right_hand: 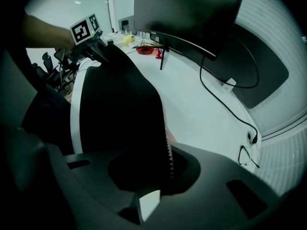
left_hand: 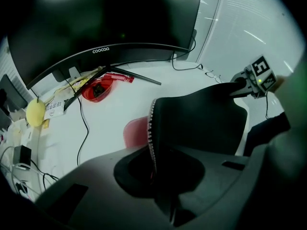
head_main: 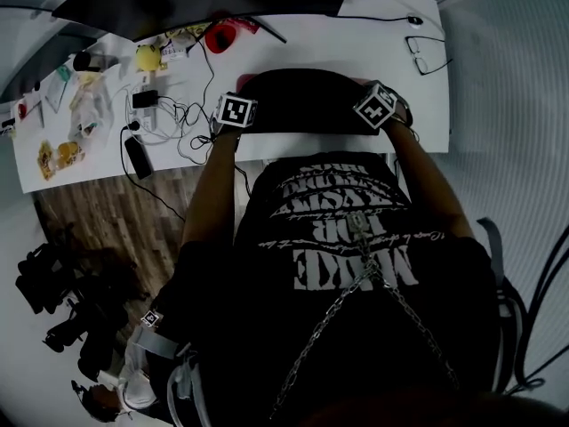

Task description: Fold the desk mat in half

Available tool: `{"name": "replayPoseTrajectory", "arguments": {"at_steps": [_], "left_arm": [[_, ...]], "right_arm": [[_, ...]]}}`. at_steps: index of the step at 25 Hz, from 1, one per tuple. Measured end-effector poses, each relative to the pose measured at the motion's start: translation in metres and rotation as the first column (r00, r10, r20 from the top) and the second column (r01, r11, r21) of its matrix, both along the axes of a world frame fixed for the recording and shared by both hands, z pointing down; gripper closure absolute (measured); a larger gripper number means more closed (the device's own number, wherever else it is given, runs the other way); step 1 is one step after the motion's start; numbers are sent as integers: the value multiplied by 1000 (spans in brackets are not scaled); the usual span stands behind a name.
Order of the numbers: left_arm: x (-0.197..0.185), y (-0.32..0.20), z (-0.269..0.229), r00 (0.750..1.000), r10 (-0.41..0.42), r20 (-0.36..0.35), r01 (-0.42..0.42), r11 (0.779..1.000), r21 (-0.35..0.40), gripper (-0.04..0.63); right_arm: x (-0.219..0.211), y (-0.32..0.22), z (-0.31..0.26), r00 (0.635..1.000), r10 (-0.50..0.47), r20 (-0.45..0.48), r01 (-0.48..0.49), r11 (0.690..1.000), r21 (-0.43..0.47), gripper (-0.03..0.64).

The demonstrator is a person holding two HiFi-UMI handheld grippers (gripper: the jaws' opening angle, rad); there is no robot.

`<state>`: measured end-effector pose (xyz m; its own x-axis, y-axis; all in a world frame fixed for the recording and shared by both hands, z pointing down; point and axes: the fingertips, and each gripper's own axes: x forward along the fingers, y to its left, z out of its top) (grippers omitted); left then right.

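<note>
White desk point(head_main: 356, 38) runs across the head view. At its left end sit a yellow toy point(head_main: 147, 58), tangled cables point(head_main: 173, 114) and a red bowl point(head_main: 220, 36). The left gripper point(left_hand: 156, 174) is clenched on the stitched edge of the desk mat point(head_main: 302, 100) near its left corner. The mat, black on top with pink showing underneath, sits at the near middle of the desk. Its held edge is lifted and bowed between the two grippers. The right gripper point(right_hand: 165, 174) pinches the stitched edge near the right corner, jaws tight on it. A dark monitor point(left_hand: 105, 18) stands behind the mat, and a pair of glasses point(head_main: 427, 52) rests near the desk's right end.
</note>
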<state>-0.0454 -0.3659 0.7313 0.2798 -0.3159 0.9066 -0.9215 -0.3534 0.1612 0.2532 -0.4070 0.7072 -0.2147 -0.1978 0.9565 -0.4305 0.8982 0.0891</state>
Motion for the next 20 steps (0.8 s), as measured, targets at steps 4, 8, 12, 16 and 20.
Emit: {"name": "replayPoseTrajectory", "arguments": {"at_steps": [4, 8, 12, 16, 20], "left_arm": [[-4, 2, 5, 999, 4, 50, -2, 999, -35, 542], [-34, -2, 6, 990, -111, 82, 110, 994, 19, 393], [-70, -13, -50, 974, -214, 74, 189, 948, 256, 391], [-51, -24, -173, 981, -156, -115, 194, 814, 548, 399], [-4, -13, -289, 968, 27, -250, 173, 651, 739, 527]], "right_arm": [[1, -3, 16, 998, -3, -59, 6, 999, 48, 559], [19, -21, 8, 992, 78, -97, -58, 979, 196, 413], [49, -46, -52, 978, 207, -32, -172, 883, 437, 408], [25, -34, -194, 895, 186, 406, -403, 728, 554, 411], [-29, 9, -283, 695, 70, 715, -532, 719, 447, 556]]}}
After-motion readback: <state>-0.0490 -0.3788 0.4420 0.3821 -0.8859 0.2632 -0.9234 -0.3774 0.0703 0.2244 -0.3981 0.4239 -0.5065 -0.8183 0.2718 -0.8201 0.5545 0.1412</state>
